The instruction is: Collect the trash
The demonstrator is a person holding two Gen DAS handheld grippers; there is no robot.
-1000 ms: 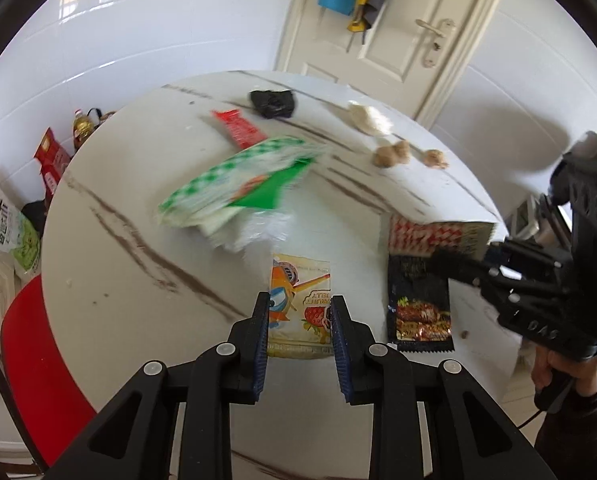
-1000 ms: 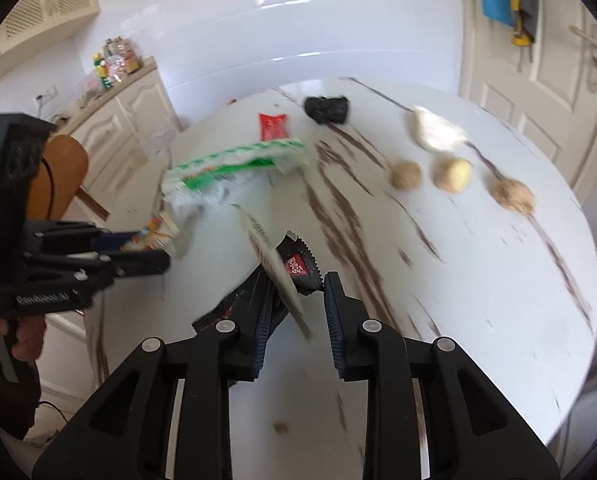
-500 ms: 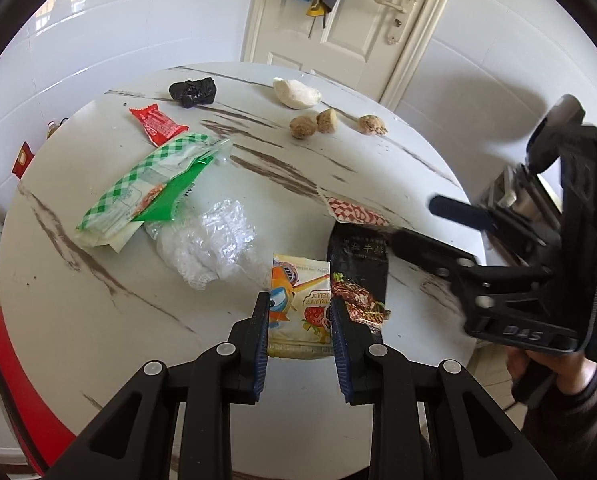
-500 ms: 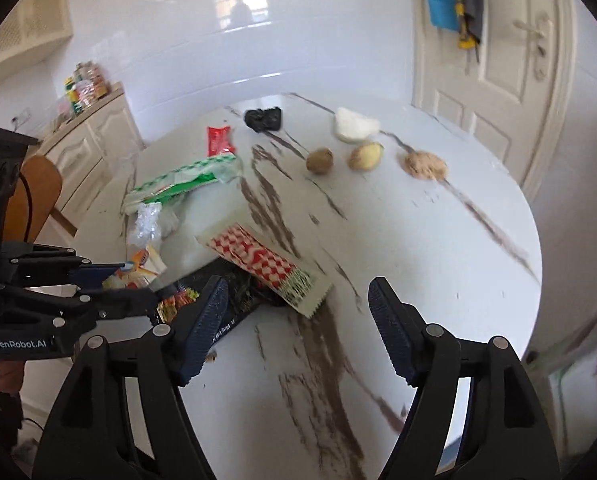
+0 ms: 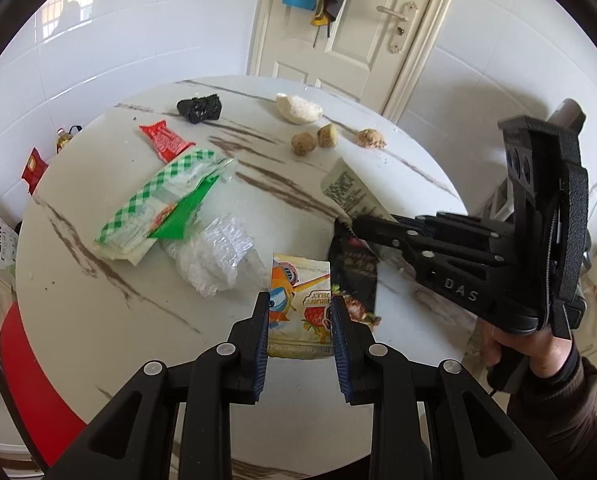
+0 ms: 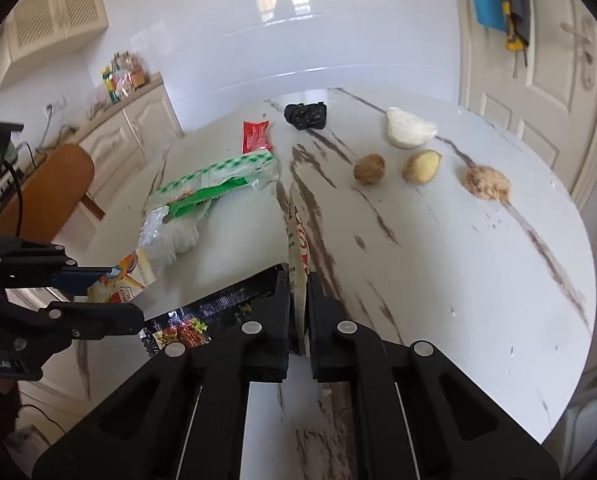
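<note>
Right gripper (image 6: 298, 292) clamped on a wrapper (image 6: 297, 236); left gripper (image 5: 299, 320) pinches a pouch (image 5: 300, 312); round marble table (image 6: 458, 260) ahead, white door (image 5: 362, 32) beyond.

The round table (image 5: 98, 320) is viewed by the left wrist camera from its near edge, close above the surface, facing the door (image 5: 362, 28). The right wrist camera is aimed from the right side toward the tiled wall and cabinets (image 6: 130, 136). The table's litter is shared by both views.
</note>
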